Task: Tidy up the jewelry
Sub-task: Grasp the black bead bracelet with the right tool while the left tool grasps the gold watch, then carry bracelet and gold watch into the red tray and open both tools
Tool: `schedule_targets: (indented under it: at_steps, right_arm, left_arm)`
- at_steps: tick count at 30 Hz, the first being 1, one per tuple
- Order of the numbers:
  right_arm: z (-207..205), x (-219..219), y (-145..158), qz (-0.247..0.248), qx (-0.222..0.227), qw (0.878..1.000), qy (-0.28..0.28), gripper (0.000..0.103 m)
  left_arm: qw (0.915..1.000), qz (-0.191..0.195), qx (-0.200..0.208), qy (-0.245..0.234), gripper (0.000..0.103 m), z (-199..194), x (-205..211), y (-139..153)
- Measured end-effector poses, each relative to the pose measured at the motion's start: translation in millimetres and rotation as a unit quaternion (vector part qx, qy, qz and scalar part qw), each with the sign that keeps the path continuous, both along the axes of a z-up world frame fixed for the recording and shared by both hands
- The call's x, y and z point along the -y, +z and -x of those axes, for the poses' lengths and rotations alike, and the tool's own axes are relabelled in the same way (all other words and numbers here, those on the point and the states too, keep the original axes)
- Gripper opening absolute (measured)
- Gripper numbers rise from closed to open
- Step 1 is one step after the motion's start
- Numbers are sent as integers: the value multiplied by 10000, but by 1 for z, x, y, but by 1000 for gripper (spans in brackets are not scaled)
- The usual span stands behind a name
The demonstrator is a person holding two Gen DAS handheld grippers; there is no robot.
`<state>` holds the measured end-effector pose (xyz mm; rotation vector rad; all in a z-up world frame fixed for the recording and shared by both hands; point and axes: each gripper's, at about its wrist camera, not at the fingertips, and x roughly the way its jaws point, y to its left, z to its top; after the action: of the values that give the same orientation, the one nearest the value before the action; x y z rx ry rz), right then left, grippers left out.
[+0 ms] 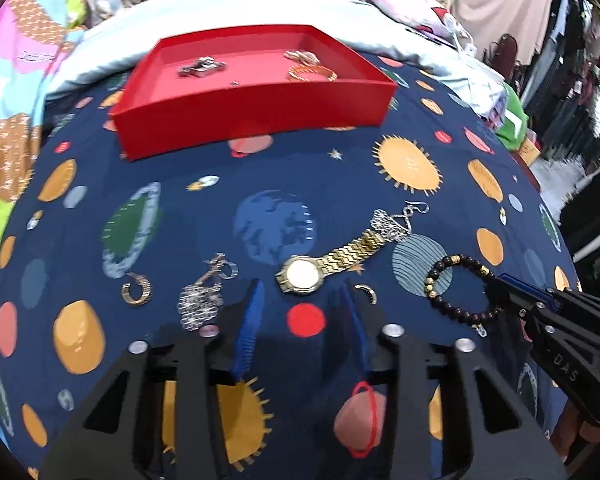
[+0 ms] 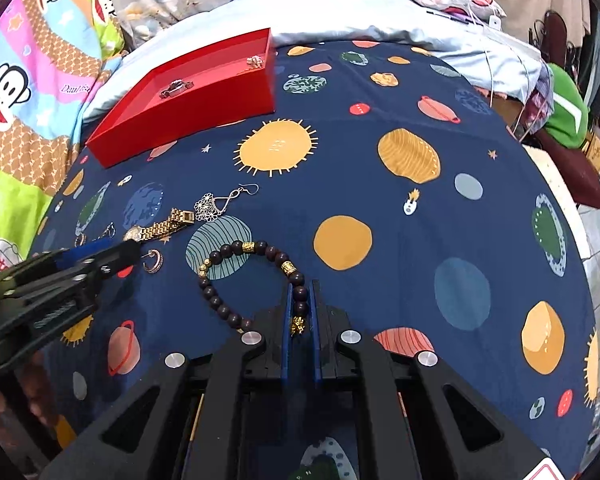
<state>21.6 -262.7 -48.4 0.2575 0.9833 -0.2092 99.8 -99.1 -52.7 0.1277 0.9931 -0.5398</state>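
Note:
A dark bead bracelet (image 2: 236,276) with gold beads lies on the blue planet cloth; my right gripper (image 2: 301,304) is shut on its near side. It also shows in the left wrist view (image 1: 456,284), with the right gripper (image 1: 500,292) at its right edge. My left gripper (image 1: 300,300) is open and empty, just short of a gold watch (image 1: 300,274). Two silver drop earrings (image 1: 392,224) (image 1: 202,296) and two small hoops (image 1: 136,290) (image 1: 368,292) lie around it. A red tray (image 1: 252,110) at the back holds a silver piece (image 1: 200,67) and a gold bangle (image 1: 312,73).
The cloth (image 2: 380,208) covers a bed with a pale blue quilt (image 2: 380,12) behind the tray. A colourful monkey-print blanket (image 2: 28,80) lies to the left. Clothes and a green item (image 2: 564,116) sit at the right edge.

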Motion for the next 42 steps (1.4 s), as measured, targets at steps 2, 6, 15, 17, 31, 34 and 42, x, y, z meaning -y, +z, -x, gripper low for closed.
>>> schedule_targets:
  at_steps: [2,6,15,17,31,34,42]
  right_arm:
    - [1,3,0,-55,1,10000,-22,7]
    - [1,6,-1,-135,11,9999,-38,7]
    - [1,8,-1,-195,29,9998,-44,7]
    - [2,8,-1,-196,31,9998,-51,7]
    - [5,7,0,-227,48,9997,-39,7]
    - [5,7,2,-233,76,9997,-37,7]
    - [7,2,20,-202,284,9994,25,7]
  left_arm:
    - [9999,-2,105,-26,34,-1,3,0]
    - [9995,13,230,-198,33,-6,9,-2]
    - [9980,103,138,-600,23,11,14,-1]
    - [9980,100,139,-615,24,14,15,-1]
    - [9979,46,264,-583,22,10,25,-3]
    - [9981,100,169,-583,22,11,23,-1]
    - [9978,391,158,-515,22,21,11,20]
